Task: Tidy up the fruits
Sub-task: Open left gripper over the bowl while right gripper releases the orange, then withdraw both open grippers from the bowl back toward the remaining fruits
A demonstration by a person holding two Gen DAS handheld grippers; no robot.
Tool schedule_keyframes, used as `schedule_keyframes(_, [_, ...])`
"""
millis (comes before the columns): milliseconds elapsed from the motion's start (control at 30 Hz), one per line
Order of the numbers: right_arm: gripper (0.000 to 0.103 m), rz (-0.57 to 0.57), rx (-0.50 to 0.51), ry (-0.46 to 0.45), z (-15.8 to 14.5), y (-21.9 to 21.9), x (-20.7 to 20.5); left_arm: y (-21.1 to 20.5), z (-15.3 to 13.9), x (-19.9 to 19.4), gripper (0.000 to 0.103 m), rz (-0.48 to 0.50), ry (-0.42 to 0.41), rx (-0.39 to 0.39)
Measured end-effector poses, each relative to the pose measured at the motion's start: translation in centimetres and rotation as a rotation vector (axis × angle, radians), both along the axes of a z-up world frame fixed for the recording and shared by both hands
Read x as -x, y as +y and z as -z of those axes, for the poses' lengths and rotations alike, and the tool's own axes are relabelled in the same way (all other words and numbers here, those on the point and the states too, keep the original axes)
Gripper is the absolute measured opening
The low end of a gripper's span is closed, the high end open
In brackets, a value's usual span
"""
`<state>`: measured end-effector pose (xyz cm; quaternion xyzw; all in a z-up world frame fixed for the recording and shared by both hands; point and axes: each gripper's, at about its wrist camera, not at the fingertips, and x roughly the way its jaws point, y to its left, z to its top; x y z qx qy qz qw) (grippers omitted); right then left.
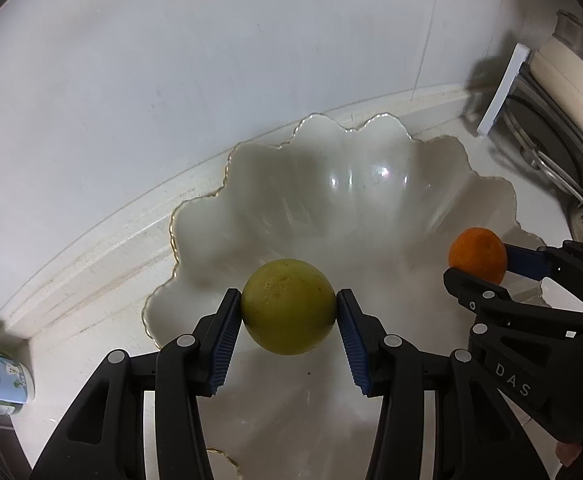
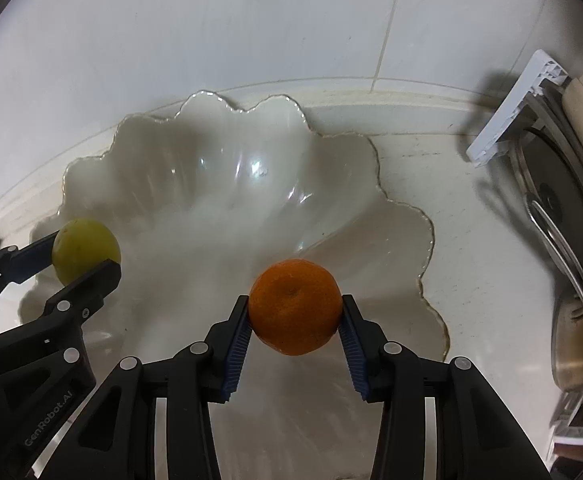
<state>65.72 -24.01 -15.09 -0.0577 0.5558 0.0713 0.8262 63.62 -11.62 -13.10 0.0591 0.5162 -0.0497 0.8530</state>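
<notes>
Gleaming scalloped bowl under clamped fruits

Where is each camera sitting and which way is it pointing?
Left wrist: on the left gripper, facing forward over the bowl; its fingers pinch a green fruit.
Right wrist: on the right gripper, facing the bowl too; its fingers pinch an orange.
Shared: bowl, both fruits, each other's gripper, wall, rack.

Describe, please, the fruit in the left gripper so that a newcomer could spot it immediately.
Find the big white bowl with the wavy rim on the pale counter. Two grippers hold fruit above it; the left gripper pinches a smooth yellow-green fruit between blue pads. The fruit in the right gripper is an orange.
</notes>
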Motion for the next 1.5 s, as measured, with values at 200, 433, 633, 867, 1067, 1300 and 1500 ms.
schedule_keyframes(200, [0.045,-0.007,0.008,0.014,0.4,-0.1,-0.1,0.0,0.4,0.0,0.050,-0.008,0.015,-0.007])
schedule_keyframes(433, [0.058,0.021,0.016,-0.043,-1.0,-0.8,0.6,0.1,-2.1,1.1,0.072,-0.031,-0.082,-0.071])
schedule_keyframes(633, [0.058,0.033,-0.005,-0.114,-3.6,-1.2,2.9,0.8,-4.8,3.6,0.072,-0.054,-0.152,-0.052])
schedule_keyframes(867, [0.058,0.037,-0.035,-0.219,-7.1,-1.7,6.4,1.4,-7.5,6.7,0.072,-0.071,-0.221,-0.054])
schedule_keyframes(1067, [0.058,0.034,-0.030,-0.311,-9.7,-1.6,10.0,1.3,-9.3,9.5,0.072,-0.054,-0.288,-0.062])
schedule_keyframes(1300, [0.058,0.040,-0.056,-0.385,-12.0,-2.0,13.8,1.2,-11.5,13.0,0.072,-0.015,-0.370,-0.043])
schedule_keyframes(1500, [0.058,0.040,-0.067,-0.429,-13.3,-2.4,16.5,2.2,-13.0,15.5,0.074,-0.031,-0.397,0.010])
